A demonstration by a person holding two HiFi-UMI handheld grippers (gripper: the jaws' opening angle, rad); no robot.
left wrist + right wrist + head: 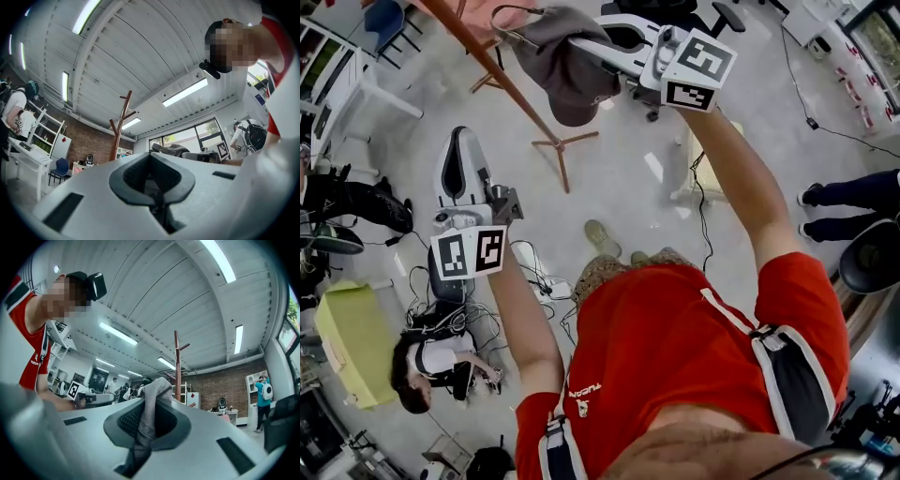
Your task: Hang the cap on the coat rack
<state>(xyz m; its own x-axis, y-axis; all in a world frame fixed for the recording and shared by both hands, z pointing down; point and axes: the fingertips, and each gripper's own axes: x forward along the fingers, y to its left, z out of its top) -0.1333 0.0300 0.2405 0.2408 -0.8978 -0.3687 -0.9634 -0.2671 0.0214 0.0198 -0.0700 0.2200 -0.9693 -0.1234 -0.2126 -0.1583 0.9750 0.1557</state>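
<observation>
As seen along its own jaws, the right hand-held gripper (149,425) is clenched on a fold of the cap (570,73). Grey cloth is pinched between the pads and bunches up above them. The left hand-held gripper (157,201) has its jaws together with nothing between them, and it is well apart from the cap. In the head view the cap hangs from the raised right hand-held gripper, close beside the slanting pole of the coat rack (504,82). Contact with the pole cannot be confirmed. The rack's top is cut off by that view's upper edge, and the right gripper view shows only the pinched fold of the cap. The cap is dark grey and soft, with its crown sagging downward and a thin loop at its upper edge.
</observation>
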